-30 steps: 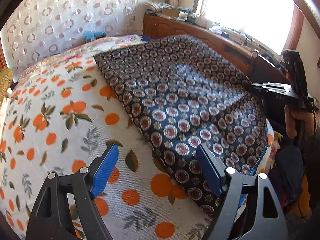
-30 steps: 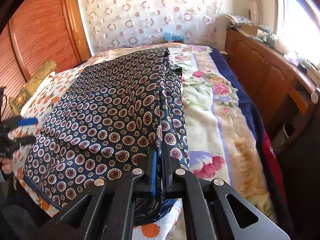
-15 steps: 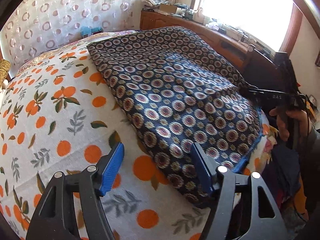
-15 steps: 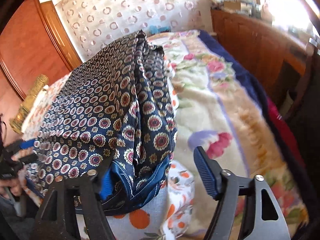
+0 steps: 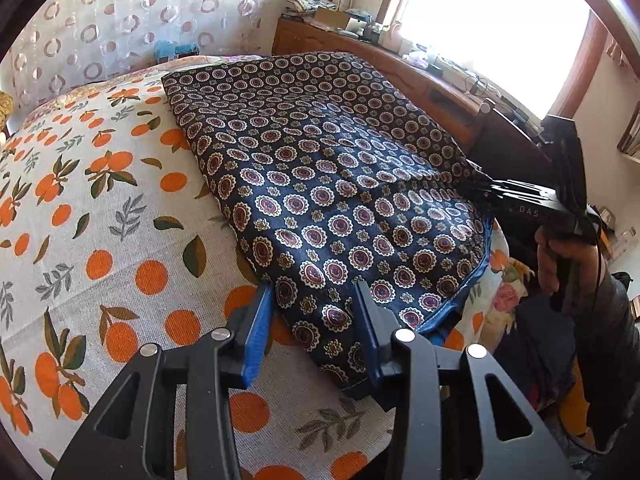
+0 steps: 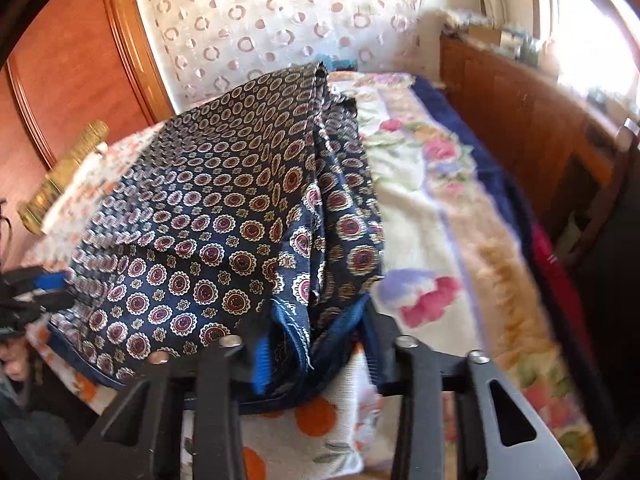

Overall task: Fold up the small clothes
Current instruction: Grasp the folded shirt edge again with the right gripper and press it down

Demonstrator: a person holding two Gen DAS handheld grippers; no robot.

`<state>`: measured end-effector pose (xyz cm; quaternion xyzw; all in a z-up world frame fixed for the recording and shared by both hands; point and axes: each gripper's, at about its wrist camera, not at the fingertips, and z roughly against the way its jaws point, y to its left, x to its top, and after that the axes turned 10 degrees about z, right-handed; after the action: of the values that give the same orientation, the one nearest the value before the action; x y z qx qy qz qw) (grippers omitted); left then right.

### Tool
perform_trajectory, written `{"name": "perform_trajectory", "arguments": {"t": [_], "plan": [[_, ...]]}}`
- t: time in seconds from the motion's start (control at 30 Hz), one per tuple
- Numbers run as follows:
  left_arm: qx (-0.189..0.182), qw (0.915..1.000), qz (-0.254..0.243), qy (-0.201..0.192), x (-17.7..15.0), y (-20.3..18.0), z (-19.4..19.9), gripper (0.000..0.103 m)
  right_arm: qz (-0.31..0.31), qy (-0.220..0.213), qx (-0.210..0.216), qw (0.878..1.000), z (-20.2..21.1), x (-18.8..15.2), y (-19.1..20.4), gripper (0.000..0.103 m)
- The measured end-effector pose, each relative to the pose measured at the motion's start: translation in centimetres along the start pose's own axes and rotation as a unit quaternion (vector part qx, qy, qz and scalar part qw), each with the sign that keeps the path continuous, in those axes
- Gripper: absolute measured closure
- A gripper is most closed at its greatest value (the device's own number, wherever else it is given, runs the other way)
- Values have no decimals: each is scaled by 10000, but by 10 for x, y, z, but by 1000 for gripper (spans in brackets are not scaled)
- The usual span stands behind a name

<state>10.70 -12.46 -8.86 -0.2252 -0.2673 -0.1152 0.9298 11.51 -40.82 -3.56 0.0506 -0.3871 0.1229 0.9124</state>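
A navy cloth (image 5: pixel 340 184) printed with red and cream medallions lies folded on the bed; its stacked edges show along the right side in the right wrist view (image 6: pixel 208 220). My left gripper (image 5: pixel 314 312) straddles the cloth's near corner, which lies flat between the jaws. They are closing, and the pads do not pinch it. My right gripper (image 6: pixel 316 350) is closing on the bunched blue-hemmed corner, which fills the gap between its pads. From the left wrist view that gripper (image 5: pixel 490 191) has the cloth's far right corner drawn up to its tips. The left gripper (image 6: pixel 52 290) shows at the cloth's left edge.
The cloth rests on an orange-print sheet (image 5: pixel 100 220) with a floral blanket (image 6: pixel 440 240) to its right. A wooden sideboard (image 5: pixel 400 64) with clutter runs under the window. A wardrobe (image 6: pixel 60 60) stands at the left. A person's hand (image 5: pixel 560 256) grips the right tool.
The left gripper came forward over the cloth's near corner and its jaws narrowed. The right gripper let go of the cloth edge, opened wide, then narrowed again around a thicker bunch.
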Motion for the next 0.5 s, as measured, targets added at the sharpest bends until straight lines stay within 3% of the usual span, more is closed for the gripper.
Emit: {"name": "perform_trajectory", "arguments": {"t": [0.03,0.13,0.5], "plan": [[3,10000,11,-1,0,0,0,63,61,-66,-47,9999,3,0,2,84],[29,10000,21,-30,-2,-1,0,63,164,-164,-93,9997,4,3,7,92],[19,10000,-9,-37,-5,-2,0,63,215,-406,-151,9988,16,-7,10,95]]}}
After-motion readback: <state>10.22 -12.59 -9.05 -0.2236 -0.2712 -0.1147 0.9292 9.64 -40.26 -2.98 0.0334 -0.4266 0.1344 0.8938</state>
